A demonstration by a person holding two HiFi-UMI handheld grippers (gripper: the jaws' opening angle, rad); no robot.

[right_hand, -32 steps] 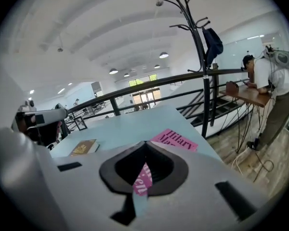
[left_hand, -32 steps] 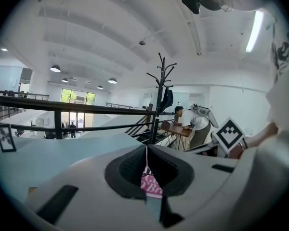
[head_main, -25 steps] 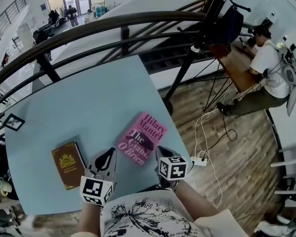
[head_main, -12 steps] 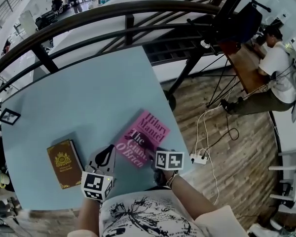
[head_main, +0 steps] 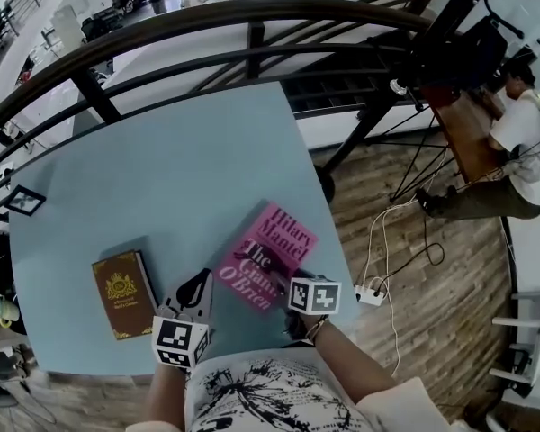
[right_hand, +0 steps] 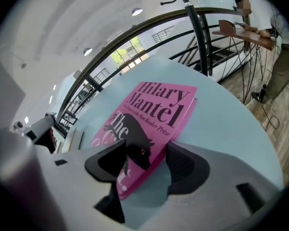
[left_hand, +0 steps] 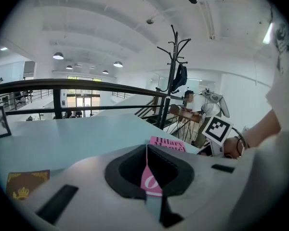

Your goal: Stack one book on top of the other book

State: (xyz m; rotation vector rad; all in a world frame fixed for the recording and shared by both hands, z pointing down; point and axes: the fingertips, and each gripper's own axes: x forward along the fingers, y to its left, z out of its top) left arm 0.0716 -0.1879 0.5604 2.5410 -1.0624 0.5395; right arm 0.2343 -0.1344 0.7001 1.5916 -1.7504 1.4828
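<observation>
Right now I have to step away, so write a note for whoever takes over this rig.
Pink book and brown book lie flat, apart, on the blue table.
Left gripper: shut, empty, between them.
Right gripper: jaws have just been opening, now wide, the pink book's near corner between them, not gripped.
Done: nothing stacked.
To do: grip one book, lay it on the other.

Pink book [head_main: 272, 257], brown book [head_main: 123, 293] well apart on blue table [head_main: 180, 178], right gripper [head_main: 291, 280] at pink book's corner

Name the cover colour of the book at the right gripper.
Pink book, black lettering; right gripper view.
</observation>
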